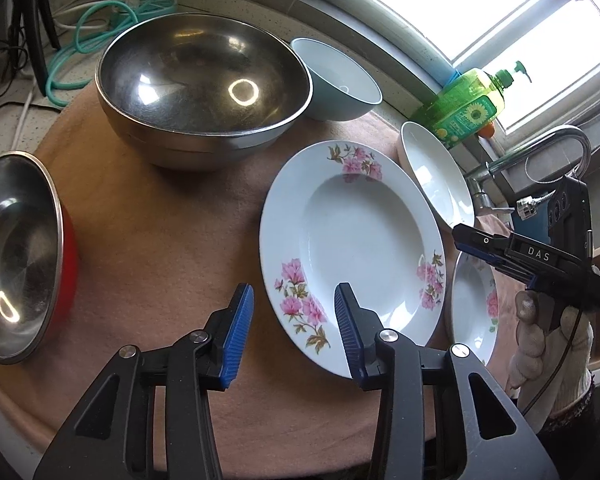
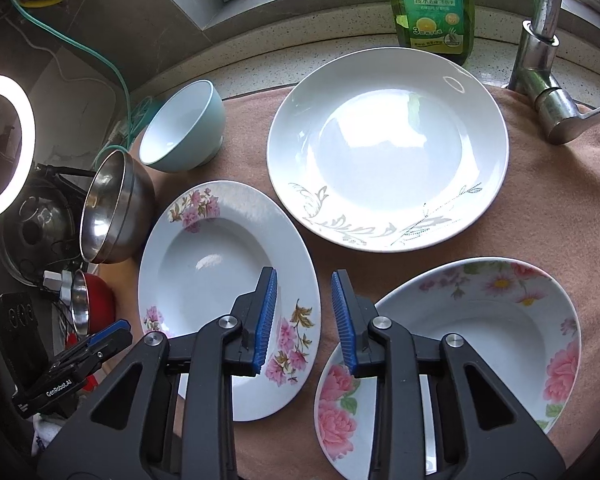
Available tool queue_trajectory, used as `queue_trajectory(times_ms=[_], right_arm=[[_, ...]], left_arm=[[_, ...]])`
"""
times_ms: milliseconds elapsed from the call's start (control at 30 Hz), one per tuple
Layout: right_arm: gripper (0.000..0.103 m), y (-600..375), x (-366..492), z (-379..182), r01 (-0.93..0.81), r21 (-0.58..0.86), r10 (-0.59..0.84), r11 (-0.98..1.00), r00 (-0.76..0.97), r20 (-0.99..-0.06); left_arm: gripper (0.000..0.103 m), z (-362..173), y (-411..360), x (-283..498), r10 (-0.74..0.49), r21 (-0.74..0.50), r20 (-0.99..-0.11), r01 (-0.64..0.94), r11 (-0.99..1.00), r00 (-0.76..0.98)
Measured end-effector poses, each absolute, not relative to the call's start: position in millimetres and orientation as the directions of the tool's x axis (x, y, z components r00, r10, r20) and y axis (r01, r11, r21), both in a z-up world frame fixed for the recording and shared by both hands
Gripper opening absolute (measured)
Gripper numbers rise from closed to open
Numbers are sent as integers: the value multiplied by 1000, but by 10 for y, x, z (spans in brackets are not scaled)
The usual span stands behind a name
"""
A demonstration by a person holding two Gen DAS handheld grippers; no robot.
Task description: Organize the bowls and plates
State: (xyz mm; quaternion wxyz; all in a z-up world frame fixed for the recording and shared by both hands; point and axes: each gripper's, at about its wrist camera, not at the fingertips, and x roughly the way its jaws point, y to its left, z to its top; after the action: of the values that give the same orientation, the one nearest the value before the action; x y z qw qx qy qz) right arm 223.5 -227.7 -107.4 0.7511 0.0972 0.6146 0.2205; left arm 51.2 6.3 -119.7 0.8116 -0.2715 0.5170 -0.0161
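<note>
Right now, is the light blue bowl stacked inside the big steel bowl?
No, the light blue bowl stands by itself on the cloth, beside the big steel bowl, which is empty.

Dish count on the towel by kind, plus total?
Plates: 3 — pink-flower plate, white plate with grey leaves, rose plate
Steel bowls: 2 — large steel bowl, red-sided steel bowl
Ceramic bowls: 1 — light blue bowl
Total: 6
</note>
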Motion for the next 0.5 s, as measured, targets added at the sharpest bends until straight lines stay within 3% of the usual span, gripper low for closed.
queue_trajectory(times_ms=[500], right_arm=[[23, -2227, 2334, -1271, -203, 440, 463, 875, 83, -882]], left_arm=[[35, -1344, 169, 642, -314, -468, -839, -295, 833, 445]])
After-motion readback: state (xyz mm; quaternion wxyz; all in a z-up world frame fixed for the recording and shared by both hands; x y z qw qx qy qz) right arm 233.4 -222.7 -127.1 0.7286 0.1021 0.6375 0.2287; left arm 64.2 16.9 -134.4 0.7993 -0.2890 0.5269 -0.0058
